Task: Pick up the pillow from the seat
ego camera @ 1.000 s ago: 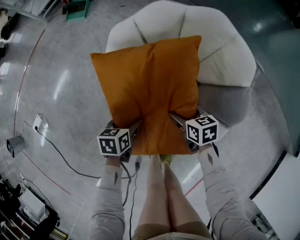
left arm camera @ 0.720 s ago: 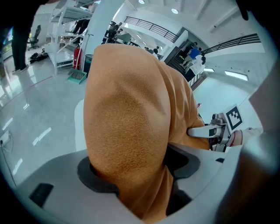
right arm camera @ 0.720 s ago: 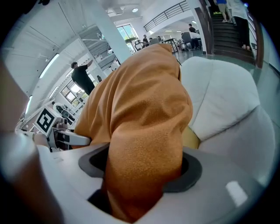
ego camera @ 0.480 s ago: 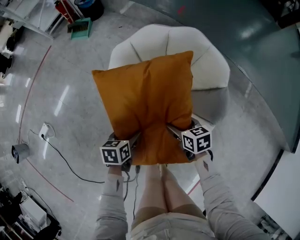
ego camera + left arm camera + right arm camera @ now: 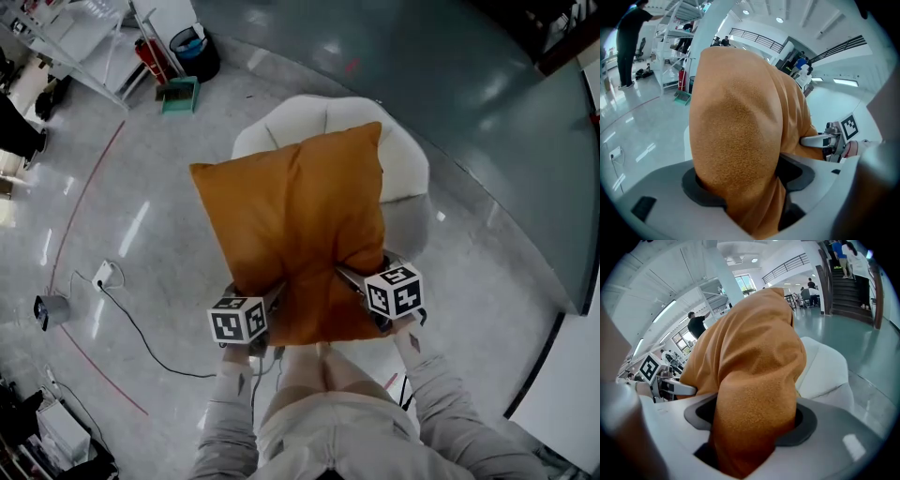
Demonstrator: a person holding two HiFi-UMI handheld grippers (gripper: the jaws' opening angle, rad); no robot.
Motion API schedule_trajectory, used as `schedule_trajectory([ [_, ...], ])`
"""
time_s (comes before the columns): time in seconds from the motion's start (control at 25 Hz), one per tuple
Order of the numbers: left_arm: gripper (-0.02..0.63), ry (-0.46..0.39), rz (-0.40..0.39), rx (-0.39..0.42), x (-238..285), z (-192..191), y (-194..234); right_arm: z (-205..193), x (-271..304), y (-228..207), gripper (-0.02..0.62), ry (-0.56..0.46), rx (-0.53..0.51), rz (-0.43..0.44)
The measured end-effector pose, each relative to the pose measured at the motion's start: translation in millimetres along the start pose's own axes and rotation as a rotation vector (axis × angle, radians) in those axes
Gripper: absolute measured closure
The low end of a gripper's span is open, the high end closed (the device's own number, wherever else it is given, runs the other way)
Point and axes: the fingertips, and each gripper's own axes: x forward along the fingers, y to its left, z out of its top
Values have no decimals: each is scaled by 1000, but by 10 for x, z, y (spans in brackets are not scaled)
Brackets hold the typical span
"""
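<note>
An orange pillow (image 5: pixel 295 225) hangs in the air above the white seat (image 5: pixel 403 155), held by its near edge. My left gripper (image 5: pixel 272 298) is shut on the pillow's near left part, and its pads squeeze a thick fold of the pillow (image 5: pixel 740 154) in the left gripper view. My right gripper (image 5: pixel 352 281) is shut on the near right part, where the pillow (image 5: pixel 757 394) bulges between its jaws. The pillow hides most of the seat (image 5: pixel 822 369). Each gripper view shows the other gripper off to the side.
The round white seat stands on a shiny grey floor (image 5: pixel 141 234). A cable (image 5: pixel 141 333) and a small white box (image 5: pixel 103 275) lie on the floor at the left. A green dustpan (image 5: pixel 178 94) and a bin (image 5: pixel 195 49) stand at the back left. The person's legs are below the grippers.
The pillow and both grippers have risen away from the seat, which now looks smaller and farther below. Both grips stay the same.
</note>
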Motion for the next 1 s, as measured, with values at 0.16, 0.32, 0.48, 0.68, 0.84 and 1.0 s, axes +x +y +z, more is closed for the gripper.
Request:
schedule_trajectory([
  [0.16,267,-26,-1,18,-232,68,-301,92,-386,64,270,-29,-18,-6],
  [0.32,267,-43,-14,41,-439,107,-529,143,-704,153,268,-59,-26,-16],
  [0.48,267,-70,-23,52,-605,147,-687,205,-931,236,268,-82,-45,-23],
  [0.68,267,-113,-30,62,-777,187,-804,291,-1125,342,268,-113,-81,-29],
  [0.84,267,-134,-41,79,-908,239,-883,350,-1268,428,268,-139,-96,-32],
  [1.0,267,-150,-43,102,-985,279,-930,378,-1347,471,268,-169,-101,-31],
])
